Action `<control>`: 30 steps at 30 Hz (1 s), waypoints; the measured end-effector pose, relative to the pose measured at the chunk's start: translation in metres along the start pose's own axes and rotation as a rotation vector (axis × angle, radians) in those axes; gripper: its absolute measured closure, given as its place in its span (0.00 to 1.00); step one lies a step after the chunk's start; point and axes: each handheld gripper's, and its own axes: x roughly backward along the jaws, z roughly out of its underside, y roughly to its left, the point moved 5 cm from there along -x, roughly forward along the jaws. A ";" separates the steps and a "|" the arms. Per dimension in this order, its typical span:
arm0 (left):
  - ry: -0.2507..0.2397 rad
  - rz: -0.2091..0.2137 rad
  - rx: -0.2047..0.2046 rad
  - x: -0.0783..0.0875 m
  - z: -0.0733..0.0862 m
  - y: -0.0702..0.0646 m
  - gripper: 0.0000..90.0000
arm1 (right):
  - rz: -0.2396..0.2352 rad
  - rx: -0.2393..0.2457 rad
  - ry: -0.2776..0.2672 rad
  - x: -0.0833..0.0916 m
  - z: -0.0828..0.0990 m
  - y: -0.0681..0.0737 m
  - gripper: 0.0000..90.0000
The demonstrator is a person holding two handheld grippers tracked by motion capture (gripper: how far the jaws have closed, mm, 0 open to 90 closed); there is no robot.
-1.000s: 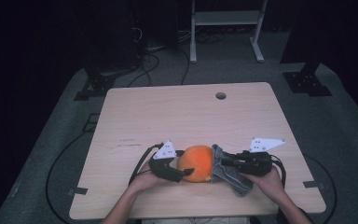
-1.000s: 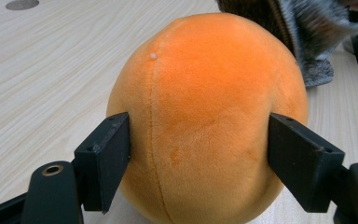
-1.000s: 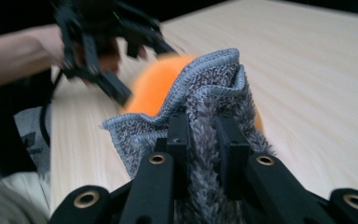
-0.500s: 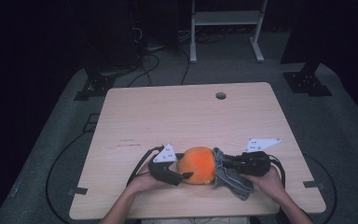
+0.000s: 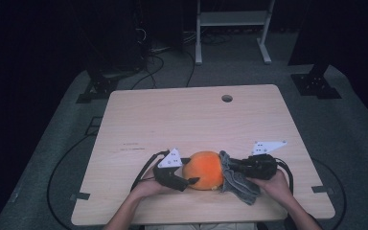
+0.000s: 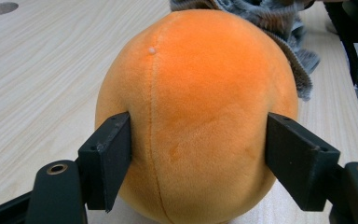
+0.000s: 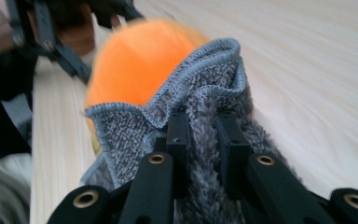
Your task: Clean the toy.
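Observation:
An orange plush ball (image 5: 203, 170) rests on the wooden table (image 5: 182, 120) near its front edge. My left gripper (image 5: 190, 171) comes in from the left, and its pads (image 6: 114, 158) press into both sides of the ball (image 6: 196, 107). My right gripper (image 5: 230, 167) comes in from the right, shut on a bunched grey cloth (image 5: 239, 184). In the right gripper view the jaws (image 7: 204, 130) pinch the cloth (image 7: 135, 130), whose hemmed edge lies against the ball (image 7: 135, 65). The cloth touches the ball's right side.
A round cable hole (image 5: 227, 98) sits near the table's far edge. Black cables trail from both grippers off the front corners. A white metal stand (image 5: 232, 28) and dark equipment stand on the floor beyond the table.
The right gripper has shifted slightly left and lower with the cloth, bringing it closer against the ball. The left gripper and the ball have stayed put.

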 end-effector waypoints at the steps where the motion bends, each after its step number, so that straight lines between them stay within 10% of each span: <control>1: -0.001 0.000 0.002 0.000 0.000 0.000 0.29 | -0.003 0.004 -0.016 0.004 -0.001 0.002 0.86; 10: -0.006 -0.002 -0.020 -0.001 -0.003 -0.003 0.27 | -0.060 0.120 -0.059 -0.008 -0.044 0.030 0.86; 15: -0.002 0.002 0.081 -0.005 -0.001 0.005 0.13 | -0.085 0.059 -0.068 -0.018 -0.035 0.019 0.86; 23: -0.044 -0.031 0.032 -0.004 -0.013 -0.003 0.33 | 0.013 0.025 -0.007 0.006 -0.010 0.002 0.86; 30: -0.058 -0.052 -0.030 -0.010 -0.023 -0.013 0.37 | -0.042 0.132 -0.082 0.012 -0.039 0.038 0.86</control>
